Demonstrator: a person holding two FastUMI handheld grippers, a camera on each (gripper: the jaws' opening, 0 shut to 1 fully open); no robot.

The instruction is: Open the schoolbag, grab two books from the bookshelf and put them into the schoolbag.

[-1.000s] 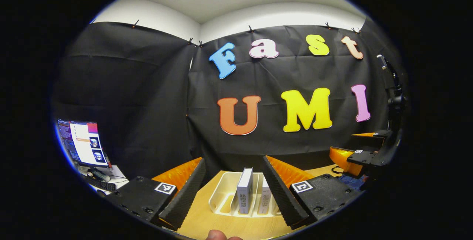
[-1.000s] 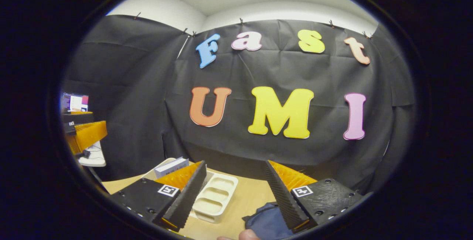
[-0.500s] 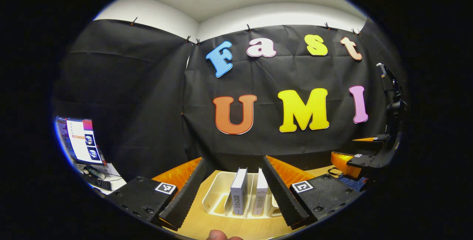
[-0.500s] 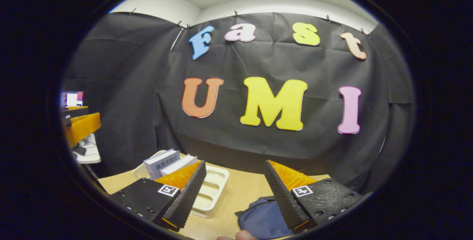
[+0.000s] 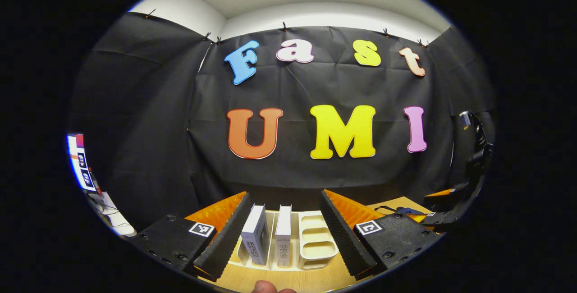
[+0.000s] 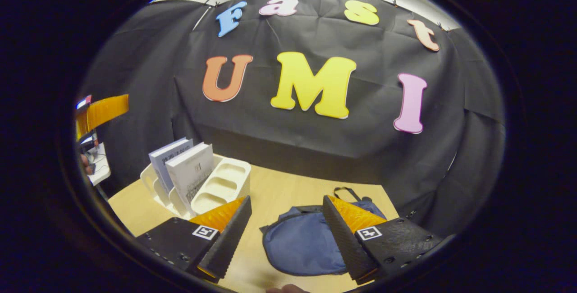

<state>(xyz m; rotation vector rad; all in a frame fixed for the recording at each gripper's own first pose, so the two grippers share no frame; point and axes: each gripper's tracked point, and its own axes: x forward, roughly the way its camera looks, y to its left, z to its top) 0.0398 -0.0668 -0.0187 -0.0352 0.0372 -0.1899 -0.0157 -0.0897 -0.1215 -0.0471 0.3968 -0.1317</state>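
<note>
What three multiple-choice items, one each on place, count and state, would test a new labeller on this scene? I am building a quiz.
1. Where does the schoolbag lie?
A. Flat on the table, right of the rack in the right gripper view
B. Hung on the wall
C. Inside the rack

2. How many books stand in the rack?
A. None
B. Two
C. Five

3. How does the right gripper stand?
A. Shut on a book
B. Shut on the schoolbag's strap
C. Open, holding nothing

Answers:
1. A: the right gripper view shows the blue bag flat on the wood, beside the rack.
2. B: both views show two upright books in the rack's slots, the other slots bare.
3. C: its fingers are spread wide over the bag with nothing between them; the left gripper is open too.
</note>
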